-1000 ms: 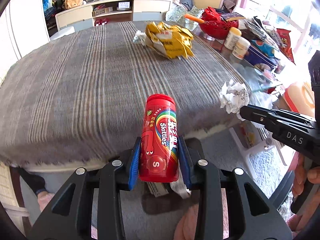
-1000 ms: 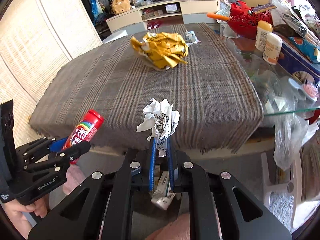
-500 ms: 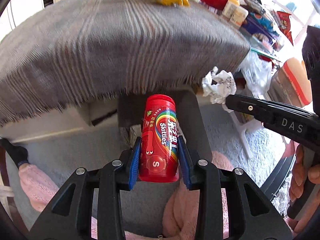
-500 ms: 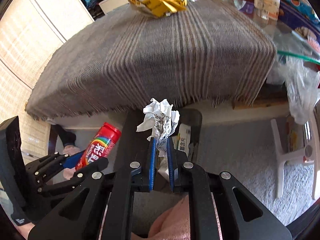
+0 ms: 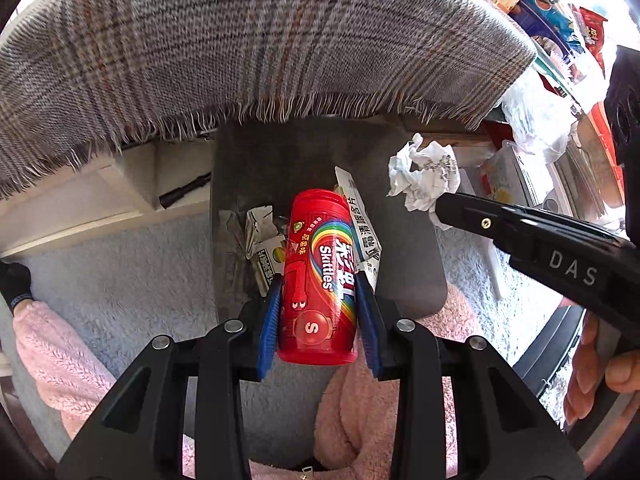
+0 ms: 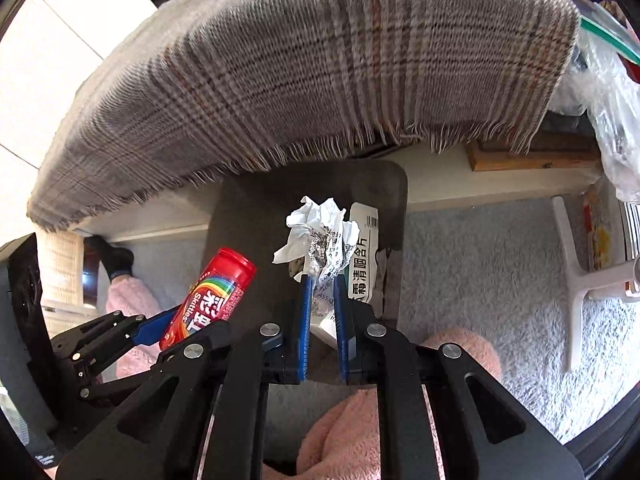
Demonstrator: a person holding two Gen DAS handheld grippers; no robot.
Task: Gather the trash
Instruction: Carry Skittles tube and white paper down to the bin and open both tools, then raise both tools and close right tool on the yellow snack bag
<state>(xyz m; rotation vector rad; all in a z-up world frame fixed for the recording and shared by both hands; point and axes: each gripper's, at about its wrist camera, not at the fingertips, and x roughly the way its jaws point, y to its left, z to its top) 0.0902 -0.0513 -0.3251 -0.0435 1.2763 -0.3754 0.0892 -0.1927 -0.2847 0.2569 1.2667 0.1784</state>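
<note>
My left gripper (image 5: 318, 312) is shut on a red Skittles tube (image 5: 320, 276) and holds it over a dark grey bin (image 5: 404, 264) on the floor. The tube also shows in the right wrist view (image 6: 210, 296). My right gripper (image 6: 322, 308) is shut on a crumpled white paper ball (image 6: 318, 236), also above the bin (image 6: 248, 232). The paper ball shows in the left wrist view (image 5: 424, 176), to the right of the tube. Cartons and printed wrappers (image 5: 264, 248) lie inside the bin.
The table with the plaid fringed cloth (image 5: 240, 48) overhangs the bin's far side. Clutter and plastic bags (image 5: 536, 108) stand at the right. Pink-trousered legs (image 5: 56, 352) and a grey carpet (image 6: 480, 280) are below. A white stool leg (image 6: 576, 284) is at the right.
Both grippers have tilted down and pulled back off the table edge, with the tube and the paper ball still held. The bin has come into full view beneath them.
</note>
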